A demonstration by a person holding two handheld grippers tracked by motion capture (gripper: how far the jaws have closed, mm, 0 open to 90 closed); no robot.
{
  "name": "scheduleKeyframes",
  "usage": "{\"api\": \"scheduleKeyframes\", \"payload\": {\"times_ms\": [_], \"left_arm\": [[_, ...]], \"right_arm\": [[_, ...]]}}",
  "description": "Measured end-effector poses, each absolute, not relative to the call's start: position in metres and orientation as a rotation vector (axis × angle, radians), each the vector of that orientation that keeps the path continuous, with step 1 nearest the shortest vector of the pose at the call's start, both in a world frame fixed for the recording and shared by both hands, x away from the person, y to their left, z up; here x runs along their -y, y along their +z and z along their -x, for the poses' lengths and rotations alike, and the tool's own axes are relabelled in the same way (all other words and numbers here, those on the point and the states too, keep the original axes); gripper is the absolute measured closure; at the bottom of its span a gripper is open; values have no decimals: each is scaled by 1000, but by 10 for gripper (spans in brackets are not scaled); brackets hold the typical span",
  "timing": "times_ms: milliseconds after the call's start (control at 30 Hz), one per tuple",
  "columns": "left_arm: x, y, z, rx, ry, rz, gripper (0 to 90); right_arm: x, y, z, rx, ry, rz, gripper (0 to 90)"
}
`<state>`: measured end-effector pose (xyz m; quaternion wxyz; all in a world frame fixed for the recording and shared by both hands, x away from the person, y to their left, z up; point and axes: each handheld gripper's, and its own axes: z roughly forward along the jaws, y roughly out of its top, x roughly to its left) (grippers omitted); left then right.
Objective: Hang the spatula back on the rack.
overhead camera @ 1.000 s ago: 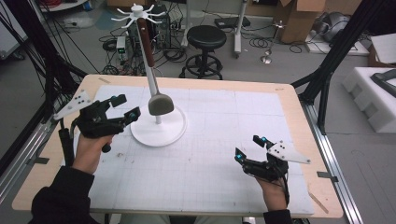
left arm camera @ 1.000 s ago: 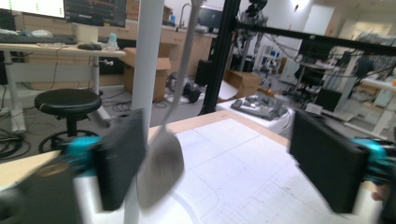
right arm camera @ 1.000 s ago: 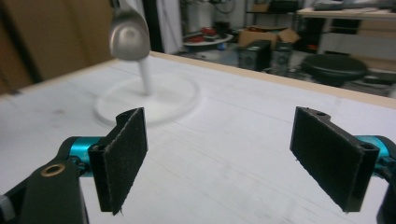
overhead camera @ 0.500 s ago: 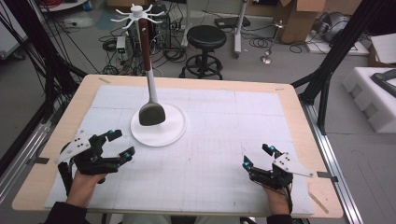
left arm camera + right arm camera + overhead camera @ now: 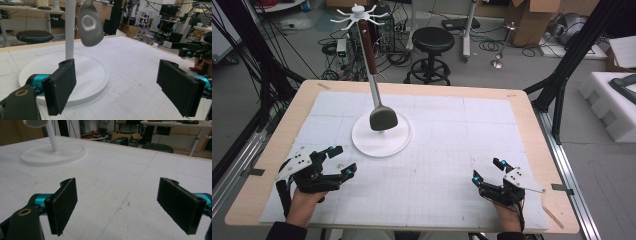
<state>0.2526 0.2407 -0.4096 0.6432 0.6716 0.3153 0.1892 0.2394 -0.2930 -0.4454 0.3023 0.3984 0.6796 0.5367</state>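
Nearest to me, my left gripper [image 5: 336, 161] sits low over the mat just short of the white stand [image 5: 381, 141], jaws spread wide with nothing between them. My right gripper [image 5: 488, 170] is well apart from the stand, off to its right and nearer me, jaws likewise wide and empty.

Beyond the left gripper, the stand's round base lies flat on the gridded mat [image 5: 452, 150], its post rising from the middle. The spatula [image 5: 377, 90] hangs from a hook at the stand's top, its handle running down alongside the post and its grey blade dangling just above the base, clear of it.

I judge the spatula light and rigid along the metal shank, with a blade [image 5: 90, 22] that looks smooth and likely slippery. It hangs freely, so a nudge would set it swinging. I would take it on the brown handle [image 5: 368, 47], high up beside the post, where the pads get a firmer, thicker hold.
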Motion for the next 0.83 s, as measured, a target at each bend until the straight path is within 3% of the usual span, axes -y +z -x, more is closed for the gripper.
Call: {"api": "scheduleKeyframes", "payload": {"times_ms": [833], "left_arm": [[-246,-410,-256,-750,427,-1520,165]], "right_arm": [[293,-445,-241,-1812,1418,-1061,155]]}}
